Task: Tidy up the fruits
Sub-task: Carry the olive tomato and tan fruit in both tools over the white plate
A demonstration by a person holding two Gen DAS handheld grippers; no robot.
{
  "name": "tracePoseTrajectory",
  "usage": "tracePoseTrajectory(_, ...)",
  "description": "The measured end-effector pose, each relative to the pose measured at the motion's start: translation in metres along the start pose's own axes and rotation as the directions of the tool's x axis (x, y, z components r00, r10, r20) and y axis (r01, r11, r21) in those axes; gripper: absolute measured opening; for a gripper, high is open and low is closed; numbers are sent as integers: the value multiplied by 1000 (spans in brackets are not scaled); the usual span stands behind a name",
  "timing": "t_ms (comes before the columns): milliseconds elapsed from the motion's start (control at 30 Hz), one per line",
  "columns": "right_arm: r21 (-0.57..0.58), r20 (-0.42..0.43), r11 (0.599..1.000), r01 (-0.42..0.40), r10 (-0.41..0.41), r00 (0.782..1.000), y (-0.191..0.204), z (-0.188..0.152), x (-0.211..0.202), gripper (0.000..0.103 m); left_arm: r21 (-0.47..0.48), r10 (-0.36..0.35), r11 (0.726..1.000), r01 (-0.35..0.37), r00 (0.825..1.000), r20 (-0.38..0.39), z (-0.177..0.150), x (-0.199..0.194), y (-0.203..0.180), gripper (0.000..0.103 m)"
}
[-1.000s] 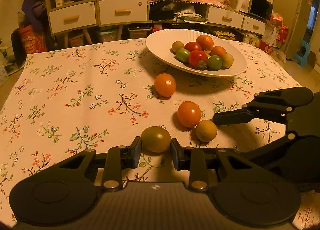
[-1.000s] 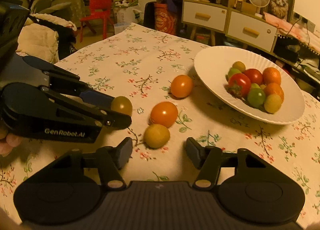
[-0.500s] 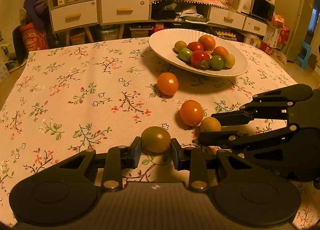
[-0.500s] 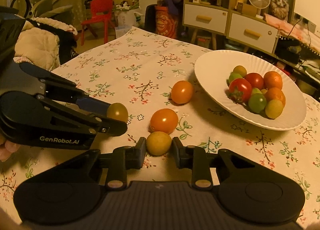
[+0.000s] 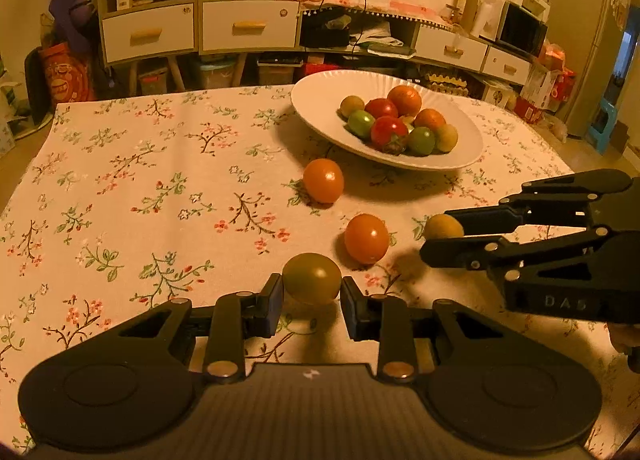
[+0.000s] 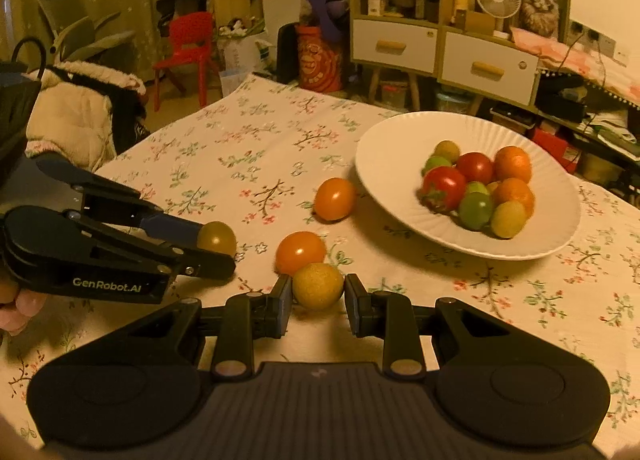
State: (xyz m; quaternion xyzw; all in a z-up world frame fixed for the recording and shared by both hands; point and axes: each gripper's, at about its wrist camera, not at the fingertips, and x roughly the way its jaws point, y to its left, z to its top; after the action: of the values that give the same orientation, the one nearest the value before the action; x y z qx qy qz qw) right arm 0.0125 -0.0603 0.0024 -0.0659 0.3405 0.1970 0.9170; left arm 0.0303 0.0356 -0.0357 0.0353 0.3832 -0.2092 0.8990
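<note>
My left gripper (image 5: 312,294) is shut on an olive-green tomato (image 5: 312,278) just above the flowered tablecloth. My right gripper (image 6: 318,292) is shut on a yellowish tomato (image 6: 318,286), lifted slightly off the cloth; in the left wrist view that yellowish tomato (image 5: 442,225) shows between the right gripper's fingers at the right. Two orange tomatoes (image 5: 323,180) (image 5: 367,238) lie loose on the cloth between the grippers and the white plate (image 5: 320,112). The plate holds several red, orange and green tomatoes (image 5: 388,132). In the right wrist view the left gripper (image 6: 212,248) sits at the left with its olive tomato (image 6: 218,238).
The table's flowered cloth (image 5: 140,180) stretches bare to the left. Drawer cabinets (image 5: 200,28) and shelves stand beyond the far edge. A padded jacket (image 6: 76,112) and a red chair (image 6: 188,44) are off the table's left side. A hand (image 6: 16,306) holds the left gripper.
My right gripper closed on the yellowish tomato and lifted it slightly away from the nearer orange tomato. The left gripper kept still with its olive tomato.
</note>
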Motion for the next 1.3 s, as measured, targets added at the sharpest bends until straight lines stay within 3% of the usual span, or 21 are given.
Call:
tracePoseTrajectory(600, 50, 75, 997, 63, -66, 995, -37, 18, -29, 25, 2, -24, 1000, 24, 998, 61, 33, -7, -31, 26)
tracePoseTrajectory(1300, 60, 100, 992, 110, -115, 988, -79, 41, -10, 25, 43, -29, 999, 23, 992, 126, 75, 23, -46, 26)
